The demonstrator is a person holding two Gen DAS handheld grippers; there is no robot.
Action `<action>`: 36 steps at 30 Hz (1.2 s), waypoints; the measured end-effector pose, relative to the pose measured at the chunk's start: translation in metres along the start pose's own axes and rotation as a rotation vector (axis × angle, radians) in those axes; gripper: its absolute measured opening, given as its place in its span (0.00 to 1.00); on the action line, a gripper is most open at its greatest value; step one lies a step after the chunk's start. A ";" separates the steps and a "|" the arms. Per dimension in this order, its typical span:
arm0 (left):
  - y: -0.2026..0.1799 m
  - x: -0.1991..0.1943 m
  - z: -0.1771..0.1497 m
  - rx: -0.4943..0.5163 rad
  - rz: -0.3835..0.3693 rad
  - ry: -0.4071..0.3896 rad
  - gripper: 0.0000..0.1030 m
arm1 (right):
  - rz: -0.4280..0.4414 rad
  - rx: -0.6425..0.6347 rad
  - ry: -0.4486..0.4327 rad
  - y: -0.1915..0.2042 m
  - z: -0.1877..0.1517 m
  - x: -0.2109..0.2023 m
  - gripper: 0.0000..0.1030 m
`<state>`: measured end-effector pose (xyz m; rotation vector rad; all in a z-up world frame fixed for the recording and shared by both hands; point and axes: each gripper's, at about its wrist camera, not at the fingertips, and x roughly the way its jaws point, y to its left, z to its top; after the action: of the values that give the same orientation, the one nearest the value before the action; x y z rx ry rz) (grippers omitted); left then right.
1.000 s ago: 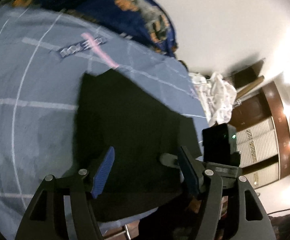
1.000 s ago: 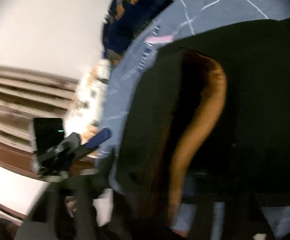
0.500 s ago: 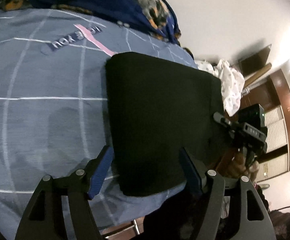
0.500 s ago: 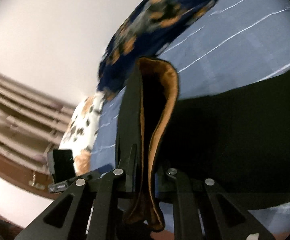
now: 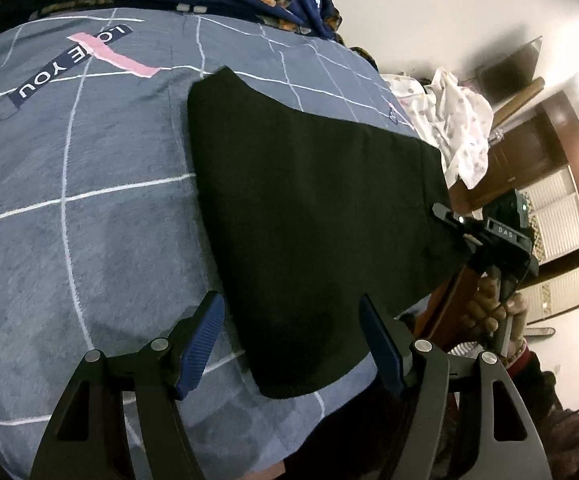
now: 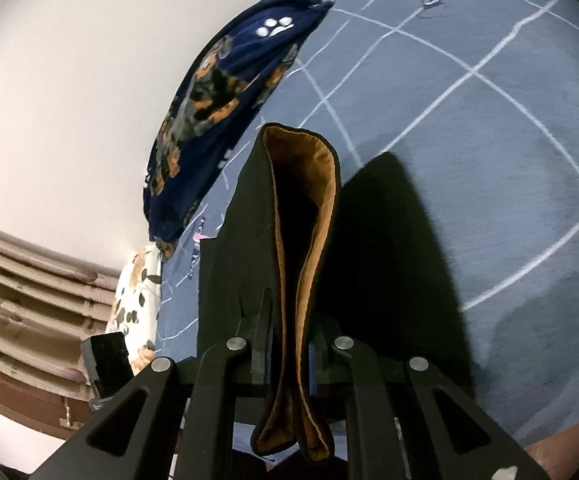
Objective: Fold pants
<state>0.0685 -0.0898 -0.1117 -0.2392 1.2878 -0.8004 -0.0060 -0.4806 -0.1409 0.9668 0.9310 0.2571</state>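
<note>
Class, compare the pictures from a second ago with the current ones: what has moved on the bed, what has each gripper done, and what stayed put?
The black pants went from bunched and lifted to lying flat on the grey checked bedsheet. The right gripper swung round and stays shut on the orange-lined waistband edge. The left gripper stayed open, holding nothing, over the near end of the pants. The dog-print blanket did not move.
</note>
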 end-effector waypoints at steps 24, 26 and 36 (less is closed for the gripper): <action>0.029 0.023 0.018 -0.042 -0.088 -0.004 0.68 | -0.169 -0.086 -0.038 -0.025 0.009 -0.008 0.33; 0.027 0.030 0.022 -0.031 -0.127 0.022 0.68 | -0.168 -0.087 -0.028 -0.026 0.010 -0.005 0.33; 0.014 0.043 0.027 0.004 -0.112 0.002 0.26 | -0.132 -0.095 0.047 -0.024 0.006 0.014 0.20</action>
<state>0.1014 -0.1151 -0.1440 -0.3098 1.2836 -0.8984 0.0022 -0.4900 -0.1667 0.8112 1.0123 0.2114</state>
